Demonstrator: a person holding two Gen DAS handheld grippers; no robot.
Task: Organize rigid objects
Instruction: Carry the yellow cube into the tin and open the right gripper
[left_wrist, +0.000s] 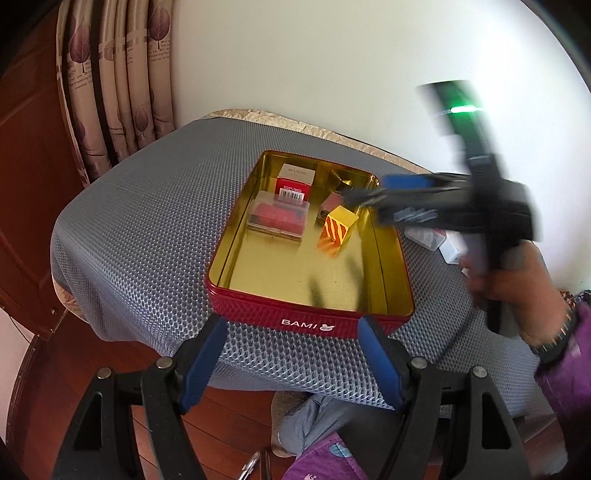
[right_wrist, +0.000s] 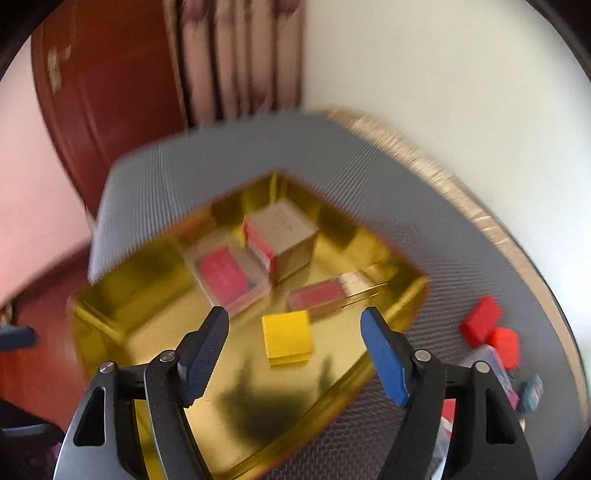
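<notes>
A red BAMI tin (left_wrist: 258, 314) with a gold inside (right_wrist: 110, 295) lies open on the grey mat. In it a yellow block with orange stripes (left_wrist: 340, 225) (right_wrist: 287, 338) rests on the floor by itself. My right gripper (right_wrist: 295, 312) hovers just above that block, open, with its pads off the block. The left wrist view shows that gripper (left_wrist: 369, 201) blurred over the tin's right rim. My left gripper (left_wrist: 291, 319) is open at the tin's near wall and holds nothing.
The tin also holds a red and white box (left_wrist: 295, 181), a clear case with red contents (left_wrist: 279, 216) and a flat red box (right_wrist: 317, 297). Right of the tin, on the grey mat (left_wrist: 147, 221), lie two red blocks (right_wrist: 480, 321) and small packets. A person's hand (left_wrist: 517, 295) grips the right tool.
</notes>
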